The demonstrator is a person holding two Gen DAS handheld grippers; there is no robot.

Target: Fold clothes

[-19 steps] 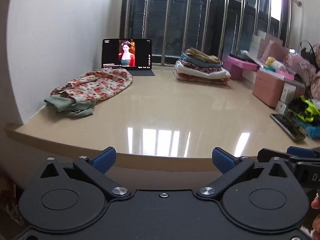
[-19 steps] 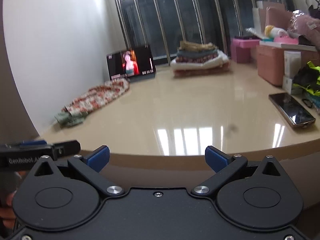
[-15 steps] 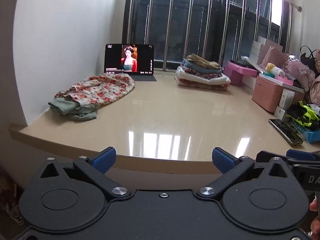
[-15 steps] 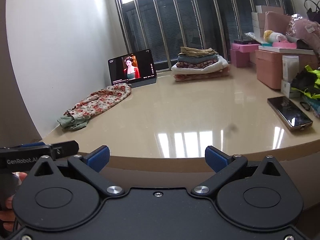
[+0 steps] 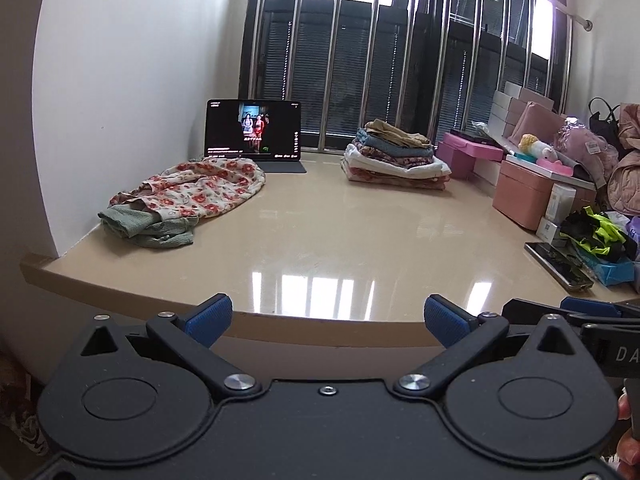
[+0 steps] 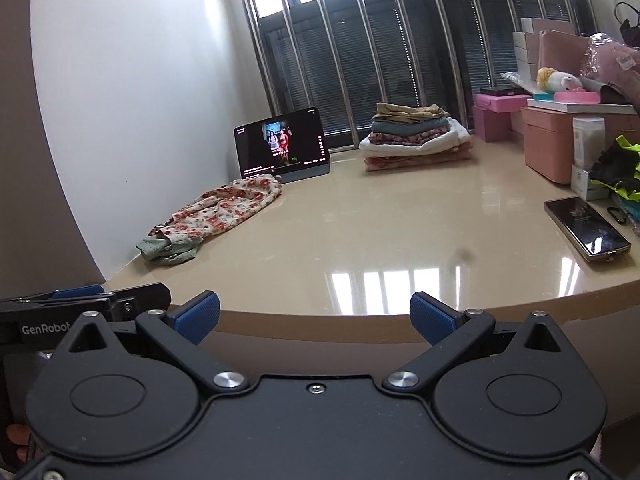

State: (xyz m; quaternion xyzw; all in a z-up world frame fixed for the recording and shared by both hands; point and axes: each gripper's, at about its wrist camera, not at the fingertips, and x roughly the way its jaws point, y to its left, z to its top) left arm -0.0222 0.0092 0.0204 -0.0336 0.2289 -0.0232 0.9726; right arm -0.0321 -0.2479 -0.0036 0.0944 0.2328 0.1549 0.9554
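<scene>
- Clothes to fold: floral garment [image 5: 196, 190] lies crumpled at the far left of the beige countertop [image 5: 320, 240], against the white wall, with a green garment [image 5: 146, 226] bunched at its near end, touching it. Nothing grips either one.
- Left gripper [image 5: 328, 316]: blue pads [image 5: 210, 318] spread wide apart, empty, held off the near counter edge.
- Right gripper [image 6: 314, 314]: same state, pads [image 6: 432, 318] wide apart, empty, just short of the counter edge. The left tool's body shows at its left side in the right wrist view.
- Both tools sit side by side, well apart from the loose clothes.
- Folded stack [image 5: 394, 156] sits at the back centre near the window bars, several layers, tan piece on top.
- Tablet [image 5: 253, 130] stands upright at the back left, screen on, just behind the floral garment.
- Phone [image 6: 586, 228] lies flat, face up, at the right of the counter, near the right edge.
- Pink boxes [image 5: 528, 196] and a neon yellow-black item [image 5: 600, 232] crowd the right side beyond the phone.
</scene>
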